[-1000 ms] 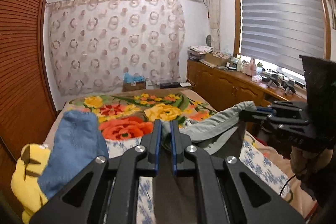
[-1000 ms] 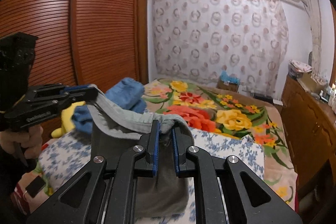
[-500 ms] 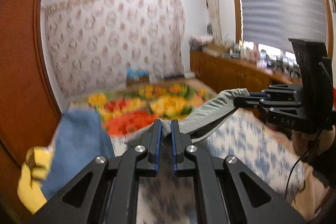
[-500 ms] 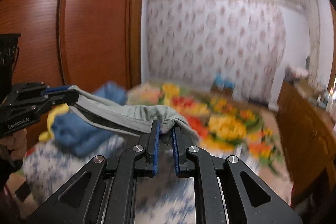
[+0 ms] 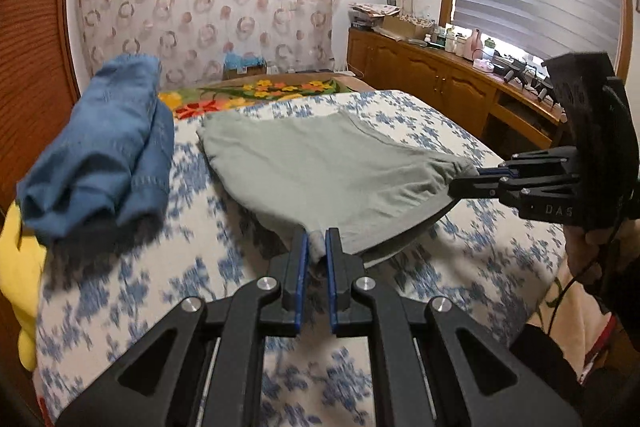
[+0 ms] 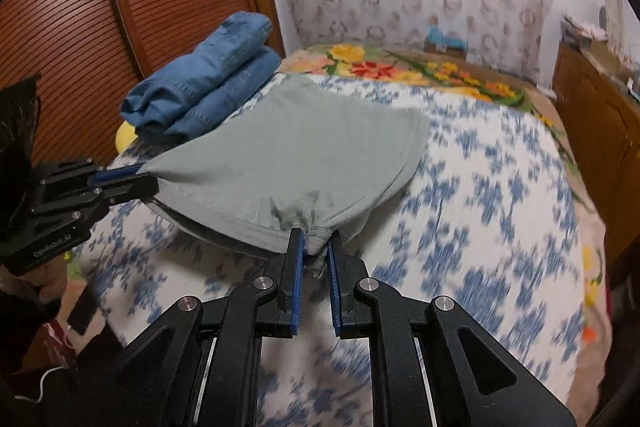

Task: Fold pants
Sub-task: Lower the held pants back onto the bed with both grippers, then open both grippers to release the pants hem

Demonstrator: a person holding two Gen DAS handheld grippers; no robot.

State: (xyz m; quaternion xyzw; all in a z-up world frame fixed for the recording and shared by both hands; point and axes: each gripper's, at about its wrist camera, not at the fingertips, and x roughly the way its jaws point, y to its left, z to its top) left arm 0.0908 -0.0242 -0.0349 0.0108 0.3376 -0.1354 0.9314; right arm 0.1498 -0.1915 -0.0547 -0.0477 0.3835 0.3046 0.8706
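The grey-green pants [image 5: 320,163] lie spread over the blue-flowered bedspread [image 5: 120,275], their far end flat and the near edge lifted. My left gripper [image 5: 316,239] is shut on the near edge's left corner. My right gripper [image 6: 314,239] is shut on the other corner. Each gripper shows in the other's view: the right gripper [image 5: 472,183] at the right edge of the left wrist view, the left gripper [image 6: 132,179] at the left of the right wrist view. The pants [image 6: 288,159] stretch taut between them.
A folded blue denim pile [image 5: 104,147] lies left of the pants, also in the right wrist view [image 6: 204,75]. A yellow item [image 5: 16,267] sits at the bed's left edge. Wooden wardrobe doors [image 6: 120,7] stand left, a wooden cabinet [image 5: 440,87] right, a floral blanket [image 6: 400,67] beyond.
Both grippers have swung down and forward with the pants, from held up in the air to laid out over the bedspread. Both stay shut on the fabric.
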